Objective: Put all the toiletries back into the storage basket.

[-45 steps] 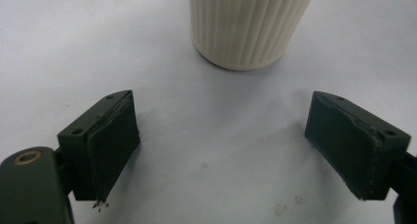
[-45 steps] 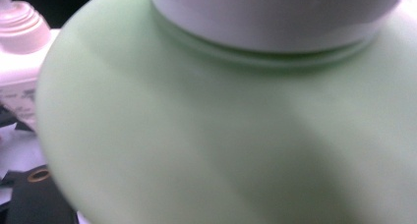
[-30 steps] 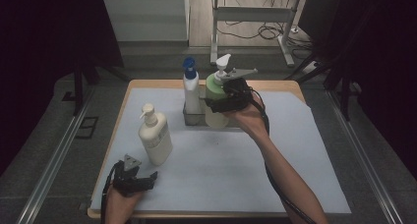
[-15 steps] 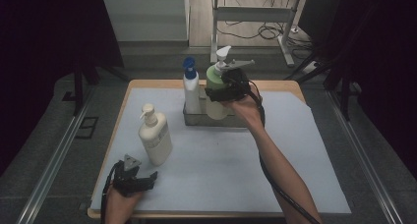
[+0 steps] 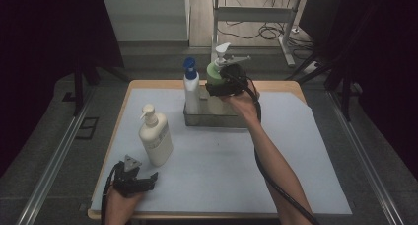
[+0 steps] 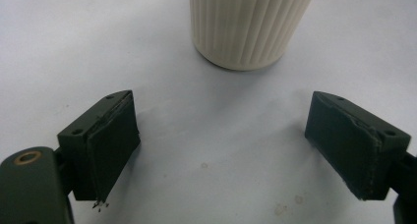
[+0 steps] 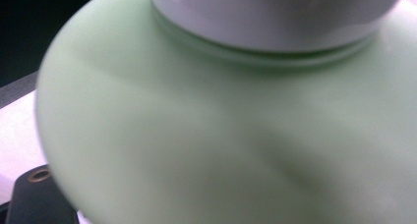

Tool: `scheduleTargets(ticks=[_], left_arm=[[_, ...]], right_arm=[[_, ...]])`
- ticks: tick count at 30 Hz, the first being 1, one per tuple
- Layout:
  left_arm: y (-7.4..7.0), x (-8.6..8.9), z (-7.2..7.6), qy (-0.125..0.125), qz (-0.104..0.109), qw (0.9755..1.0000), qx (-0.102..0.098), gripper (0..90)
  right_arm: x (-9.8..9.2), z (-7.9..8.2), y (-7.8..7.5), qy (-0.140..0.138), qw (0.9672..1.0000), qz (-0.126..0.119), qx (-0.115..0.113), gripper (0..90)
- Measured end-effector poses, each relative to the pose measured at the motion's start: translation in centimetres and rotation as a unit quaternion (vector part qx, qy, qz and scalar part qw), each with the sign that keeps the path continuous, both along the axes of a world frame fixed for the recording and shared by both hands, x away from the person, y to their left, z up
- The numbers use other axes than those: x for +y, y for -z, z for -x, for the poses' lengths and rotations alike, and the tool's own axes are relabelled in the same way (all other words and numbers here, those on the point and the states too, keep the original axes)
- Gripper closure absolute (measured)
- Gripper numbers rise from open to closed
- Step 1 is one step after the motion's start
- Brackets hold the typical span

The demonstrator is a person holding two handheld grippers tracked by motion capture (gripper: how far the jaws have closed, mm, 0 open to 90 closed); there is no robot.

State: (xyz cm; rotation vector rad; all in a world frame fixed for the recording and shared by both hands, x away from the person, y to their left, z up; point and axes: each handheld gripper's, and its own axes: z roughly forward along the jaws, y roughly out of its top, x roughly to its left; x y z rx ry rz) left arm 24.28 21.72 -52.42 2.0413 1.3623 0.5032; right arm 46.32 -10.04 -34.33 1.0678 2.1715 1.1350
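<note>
My right gripper (image 5: pixel 223 85) is clamped on the upright green bottle (image 5: pixel 215 77), the metal tray (image 5: pixel 217 120) directly below it; my left gripper (image 5: pixel 143 181) rests spread.

The right gripper (image 5: pixel 223 85), clamped on the green pump bottle (image 5: pixel 215 73), has carried it across the far part of the table (image 5: pixel 296 151), from the right end of the metal tray (image 5: pixel 217 119) toward its middle. A second ago the bottle hung off that end, its nozzle reaching out toward the table's far right corner; now it sits closer to the blue-capped bottle (image 5: pixel 191 87) at the tray's left end and slightly lower. The forearm behind it has swung the same way, leaning further toward the left edge.
</note>
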Motion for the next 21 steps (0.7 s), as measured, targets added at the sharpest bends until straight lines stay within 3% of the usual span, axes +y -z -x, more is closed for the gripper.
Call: scheduleTargets(ticks=[5,12,21], left_arm=[[0.0,0.0,0.0,0.000,0.000,1.0000,0.000,12.3],[0.0,0.0,0.0,0.000,0.000,1.0000,0.000,12.3],[0.0,0.0,0.0,0.000,0.000,1.0000,0.000,12.3]], right_arm=[[0.0,-0.7,0.6,0.008,1.0000,-0.004,0.002,12.5],[0.1,-1.1,1.6,0.008,0.9999,0.009,-0.001,12.5],[0.1,-1.2,2.7,0.006,0.9998,0.007,0.016,12.5]])
